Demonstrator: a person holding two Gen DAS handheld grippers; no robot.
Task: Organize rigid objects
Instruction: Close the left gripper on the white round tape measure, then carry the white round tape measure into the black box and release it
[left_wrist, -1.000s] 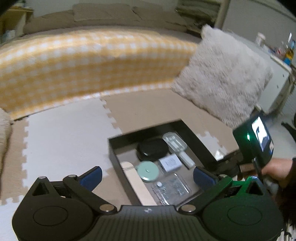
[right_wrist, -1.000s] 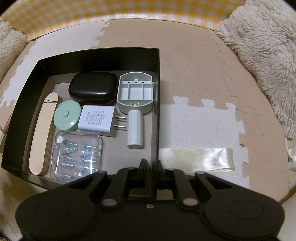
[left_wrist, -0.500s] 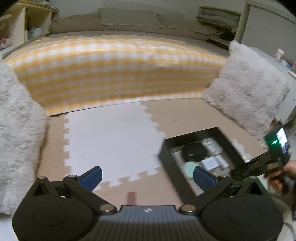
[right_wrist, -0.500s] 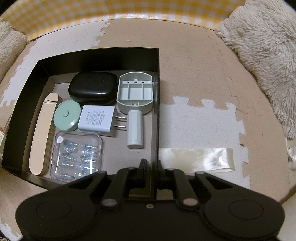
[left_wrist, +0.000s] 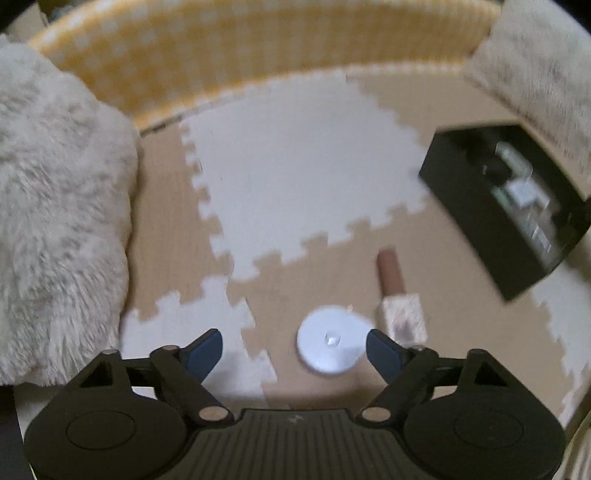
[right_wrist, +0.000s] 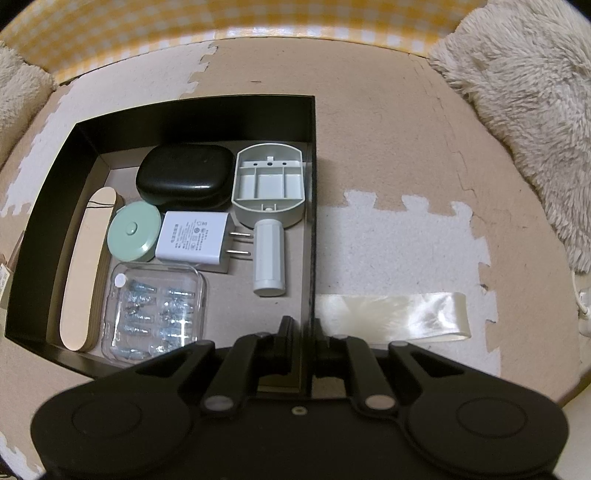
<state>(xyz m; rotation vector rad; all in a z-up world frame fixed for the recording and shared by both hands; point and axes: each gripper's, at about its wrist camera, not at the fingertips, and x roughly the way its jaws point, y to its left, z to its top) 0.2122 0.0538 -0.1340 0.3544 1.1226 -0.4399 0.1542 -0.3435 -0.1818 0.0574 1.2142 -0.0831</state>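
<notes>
My left gripper (left_wrist: 292, 338) points down at the foam floor mat, its jaws closing. A white round disc (left_wrist: 332, 345) lies between the blue fingers, close to the right one, with a gap on its left. A small brush (left_wrist: 393, 277) with a brown handle lies just beyond it. The black box (left_wrist: 480, 221) is at the right in this blurred view. My right gripper (right_wrist: 303, 325) is shut on the box's right wall (right_wrist: 313, 221). Inside lie a black case (right_wrist: 186, 177), a grey tray (right_wrist: 269, 188), a white charger (right_wrist: 194, 240), a green disc (right_wrist: 135, 232) and a white cylinder (right_wrist: 269, 254).
A clear case (right_wrist: 155, 310) and wooden sticks (right_wrist: 79, 266) also sit in the box. A shiny cream ribbon (right_wrist: 395, 317) lies right of it. Fluffy cushions (left_wrist: 55, 221) (right_wrist: 524, 92) flank the mat, and a yellow checked cover (left_wrist: 258, 48) runs along the back.
The left gripper swung left away from the box and dipped toward the floor, bringing the white disc and brush into view; its fingers have narrowed. The right gripper has not moved.
</notes>
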